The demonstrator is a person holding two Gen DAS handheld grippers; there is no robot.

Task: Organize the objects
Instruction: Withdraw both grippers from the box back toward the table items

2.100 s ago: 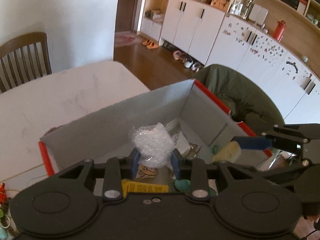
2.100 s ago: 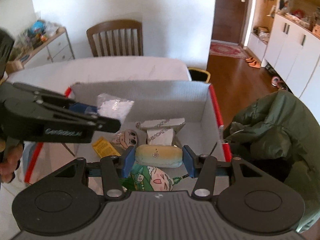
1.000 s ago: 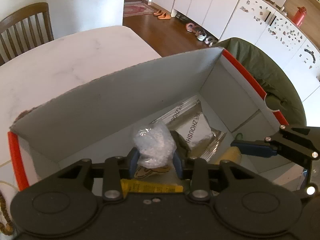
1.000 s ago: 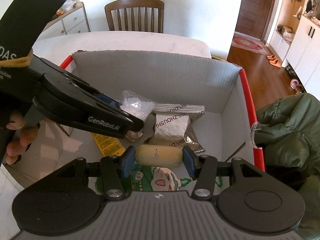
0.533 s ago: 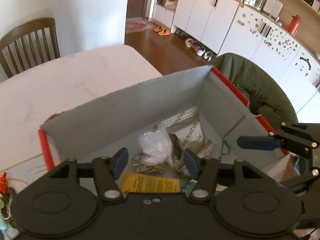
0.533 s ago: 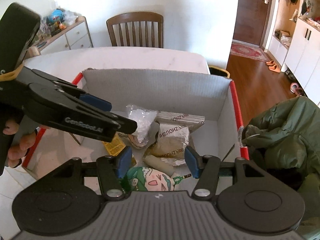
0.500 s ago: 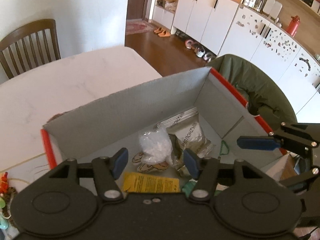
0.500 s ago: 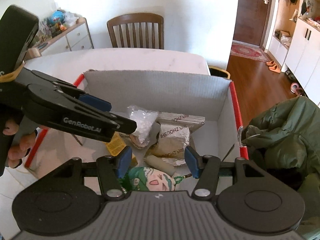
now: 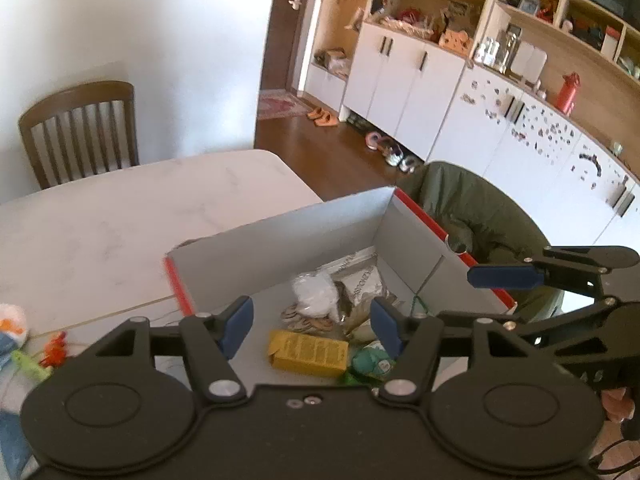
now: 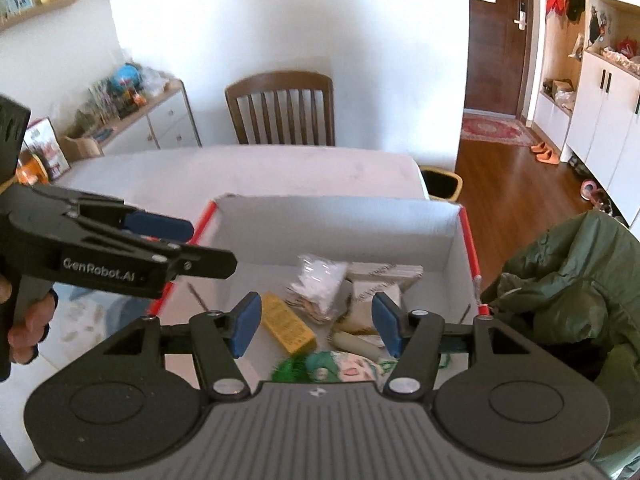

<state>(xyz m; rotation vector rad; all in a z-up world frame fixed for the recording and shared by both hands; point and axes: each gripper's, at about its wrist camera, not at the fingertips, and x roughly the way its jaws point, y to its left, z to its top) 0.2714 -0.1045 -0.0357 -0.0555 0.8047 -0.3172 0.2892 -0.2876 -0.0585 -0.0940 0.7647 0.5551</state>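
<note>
A grey cardboard box (image 9: 280, 248) (image 10: 332, 224) with red edges stands on the white table. Inside lie a clear bag of white bits (image 9: 314, 292) (image 10: 322, 276), a yellow packet (image 9: 307, 354) (image 10: 286, 322), silver foil pouches (image 9: 362, 280) (image 10: 378, 284), a pale yellow roll (image 10: 354, 344) and a green cartoon pouch (image 9: 370, 362) (image 10: 340, 366). My left gripper (image 9: 312, 330) is open above the box's near side, holding nothing. Open and empty too, my right gripper (image 10: 316, 326) hovers over the box from the other side.
A green jacket (image 9: 480, 216) (image 10: 572, 280) is draped on a chair right of the box. Small toys (image 9: 24, 344) lie on the table (image 9: 100, 232) at left. A wooden chair (image 10: 280, 108) stands beyond the table. A hand (image 10: 26, 328) grips the left tool's handle.
Both grippers let go of their loads: the white bag and the yellow roll now lie in the box. Both have since pulled up and back from the box.
</note>
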